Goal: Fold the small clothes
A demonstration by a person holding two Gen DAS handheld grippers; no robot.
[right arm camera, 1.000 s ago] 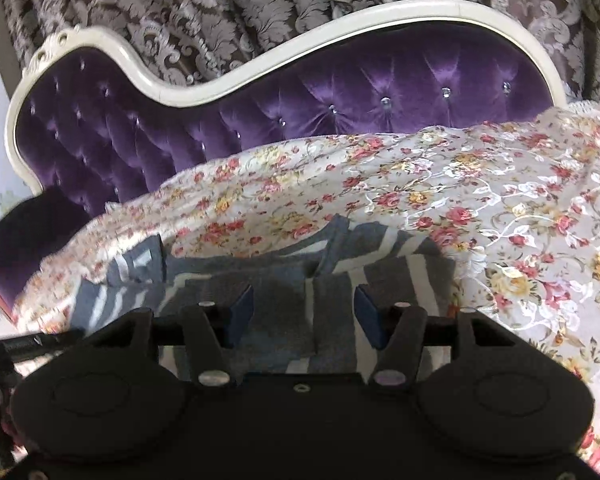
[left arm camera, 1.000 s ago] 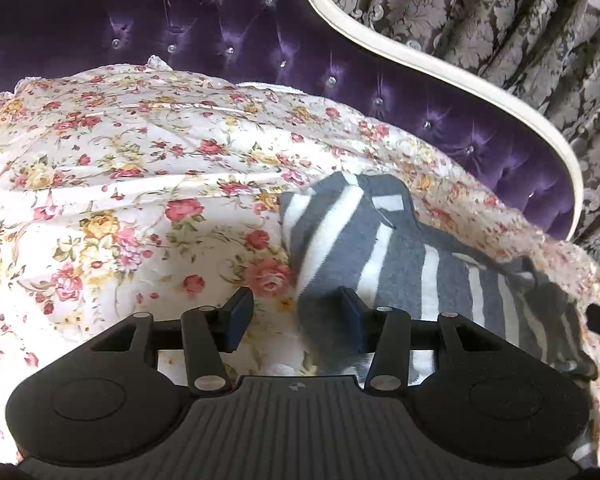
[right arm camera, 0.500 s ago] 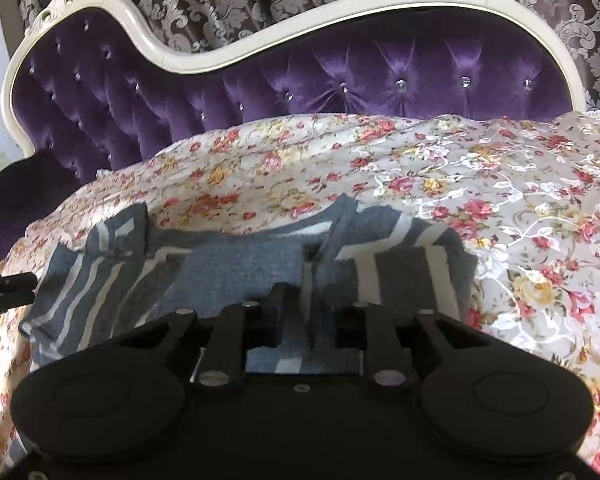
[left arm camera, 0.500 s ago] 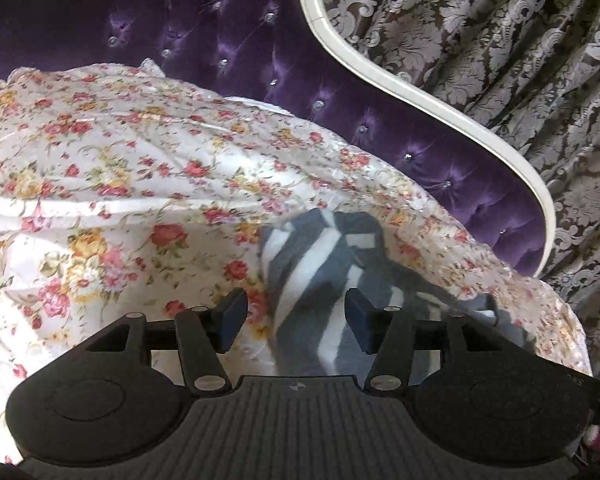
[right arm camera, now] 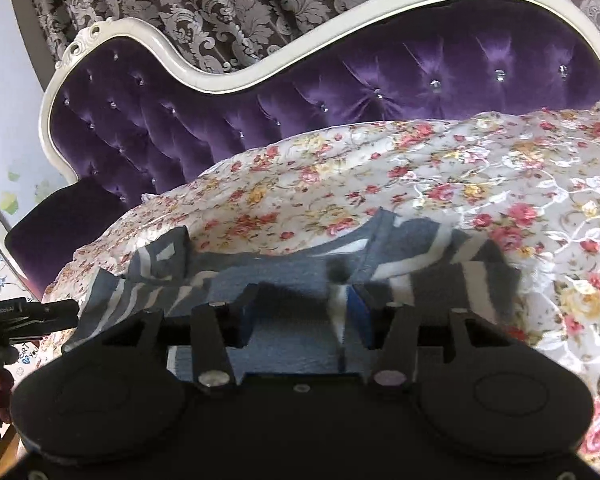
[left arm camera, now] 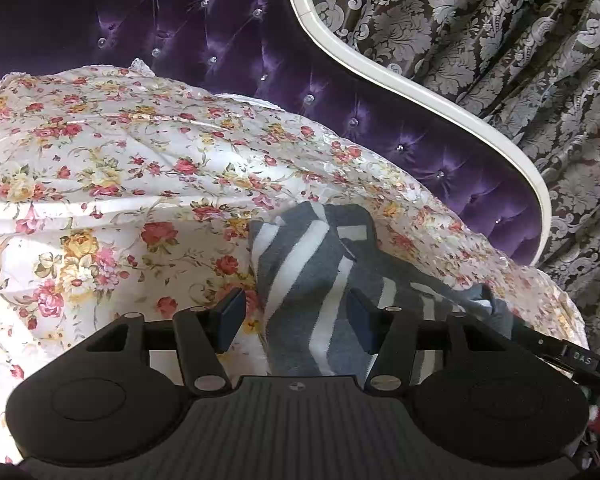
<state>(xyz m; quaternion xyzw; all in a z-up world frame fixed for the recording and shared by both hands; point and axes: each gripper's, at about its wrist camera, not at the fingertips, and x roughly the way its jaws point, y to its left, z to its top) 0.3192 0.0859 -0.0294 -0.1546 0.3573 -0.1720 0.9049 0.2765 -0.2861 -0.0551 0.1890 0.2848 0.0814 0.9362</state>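
The left gripper (left arm camera: pixel 296 316) had its jaws apart over the near striped edge of the garment, gripping nothing, while the right gripper (right arm camera: pixel 304 312) was opening its jaws with grey cloth lying loose between them. The grey-and-white striped garment (left arm camera: pixel 312 276) lay partly folded on the floral bedspread (left arm camera: pixel 140 184) below the purple headboard (left arm camera: pixel 220 40). It looked light, limp and easily rumpled, so hems or corners seemed the best hold.
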